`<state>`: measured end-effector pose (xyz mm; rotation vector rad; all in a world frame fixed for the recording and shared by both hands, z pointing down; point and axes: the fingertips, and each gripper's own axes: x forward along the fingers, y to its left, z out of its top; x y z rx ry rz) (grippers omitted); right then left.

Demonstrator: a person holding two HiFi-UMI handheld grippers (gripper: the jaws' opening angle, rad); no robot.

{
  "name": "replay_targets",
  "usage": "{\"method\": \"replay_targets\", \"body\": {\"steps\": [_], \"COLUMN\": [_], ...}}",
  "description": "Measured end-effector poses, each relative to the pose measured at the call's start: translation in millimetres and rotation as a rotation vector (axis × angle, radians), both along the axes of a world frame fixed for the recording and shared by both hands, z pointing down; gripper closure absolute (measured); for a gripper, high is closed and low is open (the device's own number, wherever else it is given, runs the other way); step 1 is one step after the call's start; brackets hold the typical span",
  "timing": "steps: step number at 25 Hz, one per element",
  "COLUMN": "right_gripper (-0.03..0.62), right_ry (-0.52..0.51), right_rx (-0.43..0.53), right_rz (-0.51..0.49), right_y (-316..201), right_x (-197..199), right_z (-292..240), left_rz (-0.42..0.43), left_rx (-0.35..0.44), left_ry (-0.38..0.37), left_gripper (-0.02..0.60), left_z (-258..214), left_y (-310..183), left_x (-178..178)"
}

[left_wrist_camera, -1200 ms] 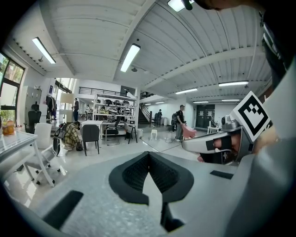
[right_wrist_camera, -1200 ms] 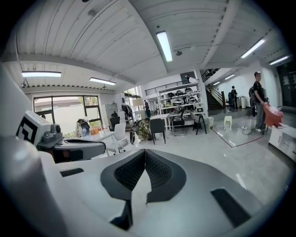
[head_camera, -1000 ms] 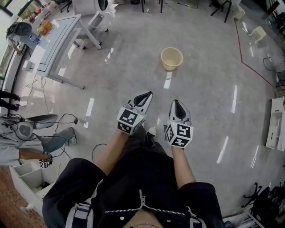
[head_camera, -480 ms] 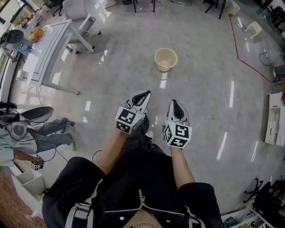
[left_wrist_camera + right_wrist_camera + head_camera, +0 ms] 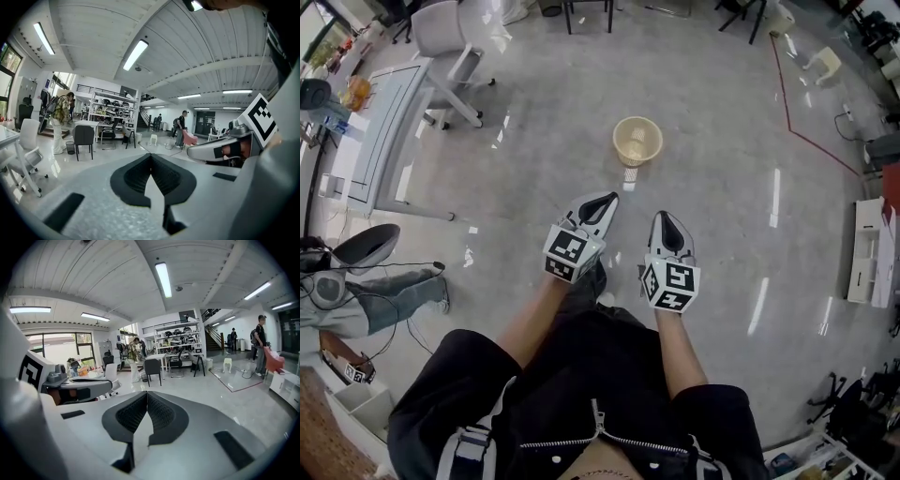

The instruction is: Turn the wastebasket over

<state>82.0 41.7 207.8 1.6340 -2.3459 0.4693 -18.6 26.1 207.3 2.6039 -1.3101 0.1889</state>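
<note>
A pale yellow wastebasket (image 5: 637,141) stands upright on the shiny grey floor, mouth up, in the head view. My left gripper (image 5: 607,200) and right gripper (image 5: 667,218) are held side by side in front of me, well short of the basket, both pointing toward it. Each gripper is shut with nothing between its jaws; the dark pads meet at their tips in the left gripper view (image 5: 150,155) and in the right gripper view (image 5: 147,394). The basket is hidden in both gripper views.
A grey table (image 5: 384,141) and a white office chair (image 5: 445,56) stand at the left. A person sits on the floor (image 5: 356,291) by cables at the far left. A red line (image 5: 802,131) marks the floor at right, near white shelving (image 5: 867,248).
I have walked forward with both grippers: the basket sits closer to them and lower in the head view, and the table and seated person have slid back. Both grippers stay shut.
</note>
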Motion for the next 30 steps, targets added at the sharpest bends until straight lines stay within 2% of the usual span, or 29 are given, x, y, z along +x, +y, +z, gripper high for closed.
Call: {"method": "replay_targets", "body": {"steps": [12, 16, 22, 30], "right_gripper": [0.583, 0.583, 0.583, 0.583], "right_ry": [0.086, 0.119, 0.177, 0.135], "right_rx": [-0.018, -0.027, -0.030, -0.046], "right_rz": [0.033, 0.037, 0.011, -0.011], "right_y": [-84, -96, -124, -168], "right_x": [-31, -33, -32, -10], "right_z": [3, 7, 13, 27], "left_rz": [0.065, 0.055, 0.029, -0.018], "left_rx": [-0.012, -0.017, -0.015, -0.058], "left_ry": [0.059, 0.078, 0.058, 0.035], "left_gripper": [0.575, 0.575, 0.575, 0.575], "left_z": [10, 16, 35, 56], "left_y": [-102, -124, -153, -187], "left_x": [-30, -40, -54, -46]}}
